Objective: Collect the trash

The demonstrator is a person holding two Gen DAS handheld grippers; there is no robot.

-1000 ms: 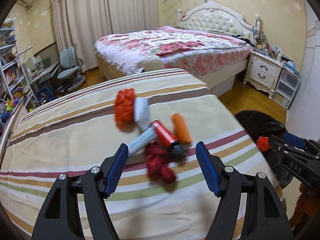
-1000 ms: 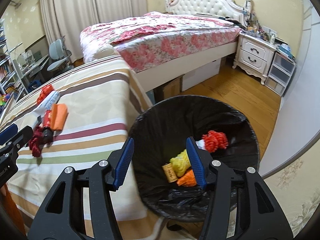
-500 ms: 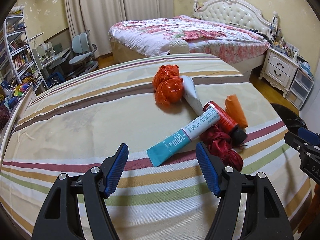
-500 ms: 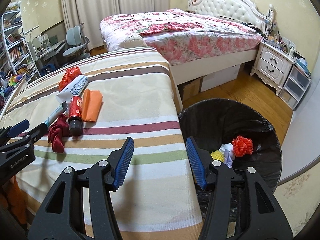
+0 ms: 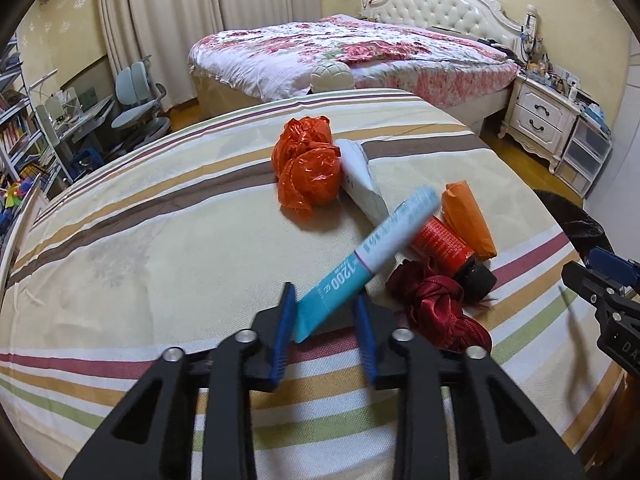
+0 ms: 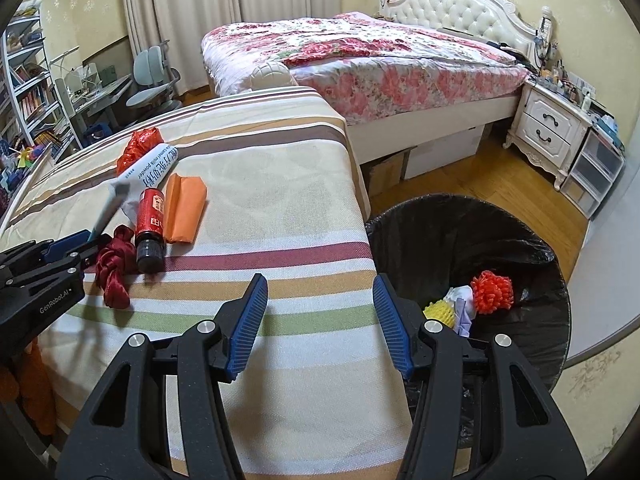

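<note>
Trash lies on the striped bed (image 5: 160,240): an orange plastic bag (image 5: 308,168), a white packet (image 5: 360,176), a red bottle (image 5: 440,240), an orange wrapper (image 5: 468,216) and a dark red cloth (image 5: 436,304). My left gripper (image 5: 323,300) is closing, and its pads press on the flat end of a teal-and-white tube (image 5: 376,240), whose far end tilts up. In the right wrist view the left gripper (image 6: 80,240) holds the tube (image 6: 110,208). My right gripper (image 6: 319,284) hangs open over the bed's near corner, with nothing between its fingers.
A black-lined bin (image 6: 460,220) stands on the floor right of the bed, holding a red pompom (image 6: 492,291) and yellow scrap (image 6: 438,312). Beyond are a floral bed (image 6: 360,52), a white nightstand (image 6: 548,124), a desk chair (image 6: 148,80) and bookshelves at far left.
The left gripper's jaws have closed on the tube's flat end, and the tube's far end has lifted. The right gripper swung from above the bin to the bed's corner, then held still.
</note>
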